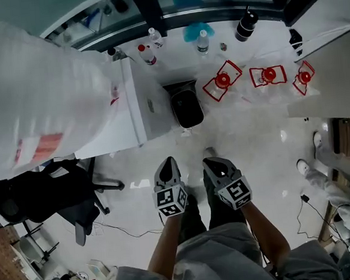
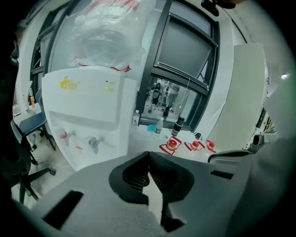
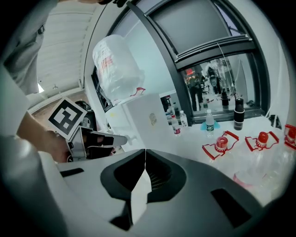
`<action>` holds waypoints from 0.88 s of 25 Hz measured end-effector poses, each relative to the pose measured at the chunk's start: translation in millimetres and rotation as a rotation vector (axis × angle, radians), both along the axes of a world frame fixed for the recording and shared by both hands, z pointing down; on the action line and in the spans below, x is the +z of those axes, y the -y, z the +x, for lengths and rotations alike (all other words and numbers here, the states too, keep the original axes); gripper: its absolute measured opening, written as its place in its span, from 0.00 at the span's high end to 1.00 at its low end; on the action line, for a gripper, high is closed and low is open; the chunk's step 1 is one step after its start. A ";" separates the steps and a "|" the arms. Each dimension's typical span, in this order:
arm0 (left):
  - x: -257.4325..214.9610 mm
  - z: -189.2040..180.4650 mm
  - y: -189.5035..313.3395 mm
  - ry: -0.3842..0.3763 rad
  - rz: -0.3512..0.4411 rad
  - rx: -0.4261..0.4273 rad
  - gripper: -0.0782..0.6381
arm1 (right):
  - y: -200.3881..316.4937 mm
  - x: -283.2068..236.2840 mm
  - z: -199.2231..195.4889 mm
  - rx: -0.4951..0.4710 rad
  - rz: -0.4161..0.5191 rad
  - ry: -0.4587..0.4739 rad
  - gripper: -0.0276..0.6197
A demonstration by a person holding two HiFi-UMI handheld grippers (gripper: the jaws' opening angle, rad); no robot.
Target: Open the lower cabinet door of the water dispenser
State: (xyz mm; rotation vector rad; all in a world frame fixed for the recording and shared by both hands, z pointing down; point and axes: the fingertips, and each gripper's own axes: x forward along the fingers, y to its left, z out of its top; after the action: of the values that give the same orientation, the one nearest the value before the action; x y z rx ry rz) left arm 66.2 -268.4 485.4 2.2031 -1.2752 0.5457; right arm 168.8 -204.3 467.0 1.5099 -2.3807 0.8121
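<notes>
Currently left gripper [image 1: 168, 165] and right gripper [image 1: 218, 163] side by side above pale glossy floor [image 1: 265, 135], touching nothing. Both clenched: jaw tips meeting, nothing between. White water dispenser [image 2: 85, 104] with clear plastic bottle [image 2: 104, 41] on top stands ahead, to left. Two taps [image 2: 94, 142] on front; cabinet front below them mostly hidden behind left gripper's body. Black bin [image 1: 187, 107] just beside dispenser.

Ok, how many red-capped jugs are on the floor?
3. A left jug nearest the water dispenser, a middle jug and a right jug, in a row on the floor. Others may be hidden.
</notes>
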 end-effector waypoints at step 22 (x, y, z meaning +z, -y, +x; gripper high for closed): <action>258.5 2.5 34.9 0.087 -0.057 -0.204 0.87 | 34.3 138.0 -2.3 0.043 0.005 0.102 0.94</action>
State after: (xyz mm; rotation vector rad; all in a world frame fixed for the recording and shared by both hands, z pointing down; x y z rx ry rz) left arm 68.8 -303.3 743.8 1.9935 -1.4903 0.5948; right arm 166.5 -238.6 605.0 1.5630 -2.4310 0.9146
